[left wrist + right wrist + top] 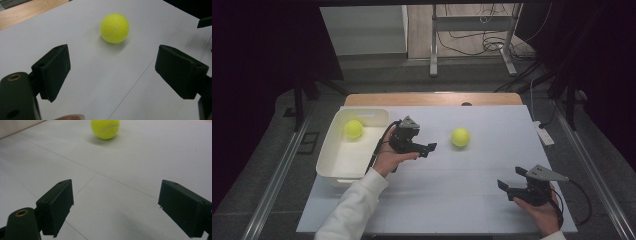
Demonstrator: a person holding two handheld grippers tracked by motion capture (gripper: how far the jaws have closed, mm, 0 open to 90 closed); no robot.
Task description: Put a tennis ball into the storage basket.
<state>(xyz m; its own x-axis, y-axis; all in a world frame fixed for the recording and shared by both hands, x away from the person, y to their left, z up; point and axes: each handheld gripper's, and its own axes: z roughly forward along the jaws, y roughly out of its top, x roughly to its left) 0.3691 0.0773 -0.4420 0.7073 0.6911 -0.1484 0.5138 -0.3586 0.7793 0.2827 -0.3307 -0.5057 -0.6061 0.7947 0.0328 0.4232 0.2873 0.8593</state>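
A yellow tennis ball (pixel 460 137) lies on the white table sheet (pixel 482 165) near its middle. My left gripper (pixel 432 148) is held just left of it, jaws open and empty, pointing toward the ball (pixel 114 28). A second tennis ball (pixel 353 129) rests inside the white tub (pixel 337 172) at the left. Near the front right corner my right gripper (pixel 510 182) is open with nothing between its jaws; the ball (pixel 105 128) lies far ahead of it. In the left gripper view, a tip of the right gripper (pixel 205 22) shows at the right edge.
The tub stands at the sheet's left edge. A wooden table edge (pixel 432 98) runs behind the sheet. A white power strip (pixel 543 134) lies off the right side. Metal stand legs (pixel 433 47) and cables are on the floor beyond.
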